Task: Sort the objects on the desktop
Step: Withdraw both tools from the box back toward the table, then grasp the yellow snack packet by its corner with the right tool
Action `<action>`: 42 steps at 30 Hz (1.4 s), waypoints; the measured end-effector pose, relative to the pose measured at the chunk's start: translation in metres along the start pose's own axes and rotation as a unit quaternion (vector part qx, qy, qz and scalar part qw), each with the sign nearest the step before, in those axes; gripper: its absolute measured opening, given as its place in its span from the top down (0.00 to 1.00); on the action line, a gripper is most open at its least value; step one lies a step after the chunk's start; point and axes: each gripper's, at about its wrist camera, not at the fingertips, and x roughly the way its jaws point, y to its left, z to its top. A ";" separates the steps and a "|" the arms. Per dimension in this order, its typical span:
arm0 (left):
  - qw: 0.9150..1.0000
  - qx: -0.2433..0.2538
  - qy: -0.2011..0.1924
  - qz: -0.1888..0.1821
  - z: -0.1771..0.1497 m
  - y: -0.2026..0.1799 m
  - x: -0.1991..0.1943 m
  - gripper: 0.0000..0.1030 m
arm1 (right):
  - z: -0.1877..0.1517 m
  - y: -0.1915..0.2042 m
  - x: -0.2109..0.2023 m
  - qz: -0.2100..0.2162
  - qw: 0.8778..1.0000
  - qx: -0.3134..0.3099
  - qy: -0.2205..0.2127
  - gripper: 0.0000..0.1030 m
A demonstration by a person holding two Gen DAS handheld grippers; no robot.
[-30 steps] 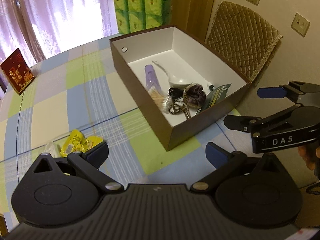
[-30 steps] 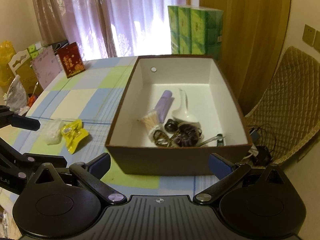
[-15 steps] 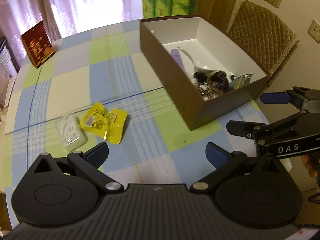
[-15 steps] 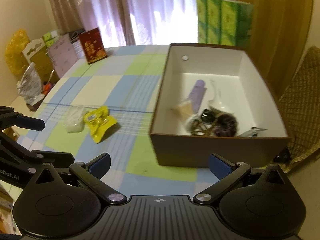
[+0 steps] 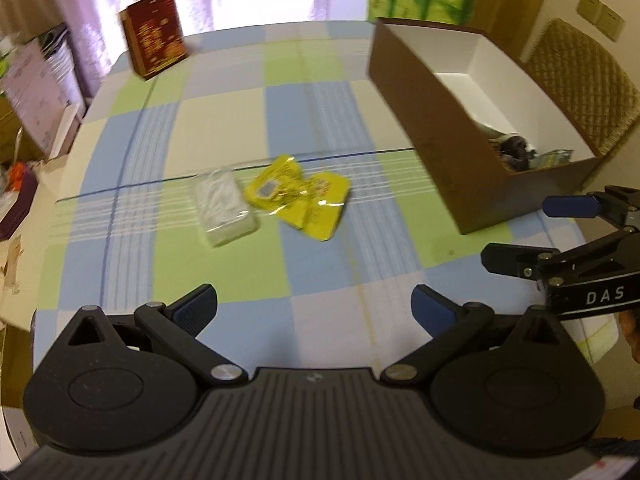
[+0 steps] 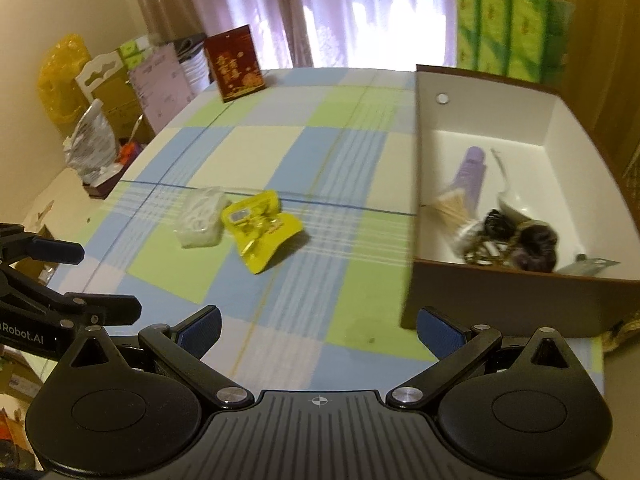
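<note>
left gripper (image 5: pixel 314 300) swung left off box (image 5: pixel 436 136) | now faces yellow packets (image 5: pixel 300 196) | right gripper (image 6: pixel 318 326) likewise

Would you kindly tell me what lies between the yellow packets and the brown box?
Only bare checked tablecloth separates the yellow packets from the brown box, seen in both views.

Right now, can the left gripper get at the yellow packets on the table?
Probably yes. The left gripper is open and empty, pointed toward the yellow packets, with only bare tablecloth between. The clear bag beside them and the box sit off that line.
</note>
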 end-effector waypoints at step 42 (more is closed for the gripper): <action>0.999 -0.008 0.027 0.034 0.031 0.095 0.093 0.01 | 0.012 0.014 0.126 0.058 0.980 0.188 -0.029 0.47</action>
